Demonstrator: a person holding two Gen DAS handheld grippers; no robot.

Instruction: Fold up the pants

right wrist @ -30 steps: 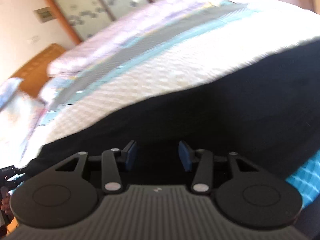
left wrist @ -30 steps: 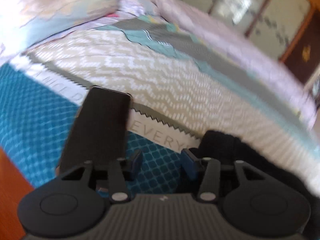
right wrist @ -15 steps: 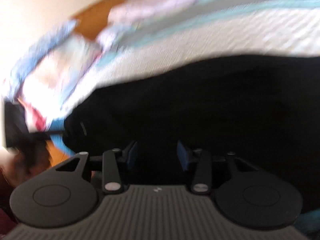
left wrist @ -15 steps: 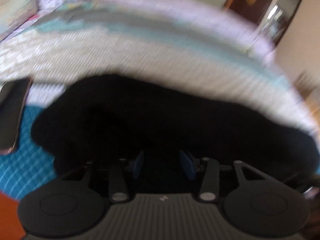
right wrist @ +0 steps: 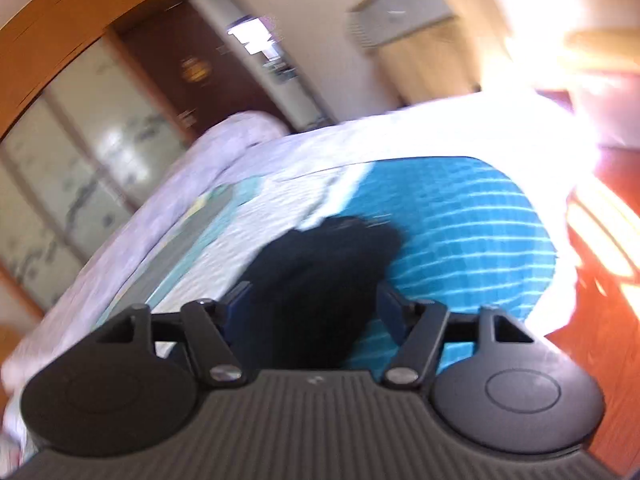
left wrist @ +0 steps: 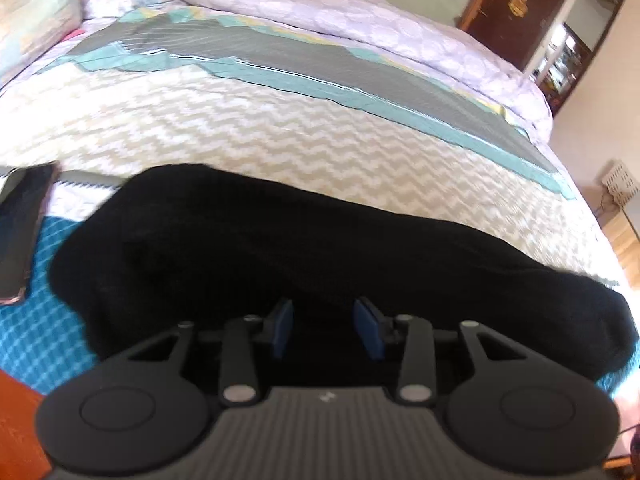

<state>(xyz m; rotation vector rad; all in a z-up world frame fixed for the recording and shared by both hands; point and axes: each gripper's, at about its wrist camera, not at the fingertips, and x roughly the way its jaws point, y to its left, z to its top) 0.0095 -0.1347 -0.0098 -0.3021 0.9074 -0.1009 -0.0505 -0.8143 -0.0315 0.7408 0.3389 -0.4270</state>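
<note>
Black pants [left wrist: 280,248] lie stretched across the near edge of the bed, from left to right in the left wrist view. My left gripper [left wrist: 325,326] is open and hovers over the middle of the pants, holding nothing. In the right wrist view one end of the pants [right wrist: 332,256] lies between the blue pads of my right gripper [right wrist: 314,312], which is wide open above it. That view is blurred.
A dark phone [left wrist: 20,236] lies on the bed at the far left. The bed has a chevron quilt [left wrist: 260,128], a teal patterned cover [right wrist: 472,240] at its near edge and a rolled lilac duvet [left wrist: 360,28] at the back. Orange wood floor [right wrist: 608,272] lies right of the bed.
My left gripper swung right from the phone to over the pants. My right gripper swung from the middle of the pants to their right end and its jaws opened wider.
</note>
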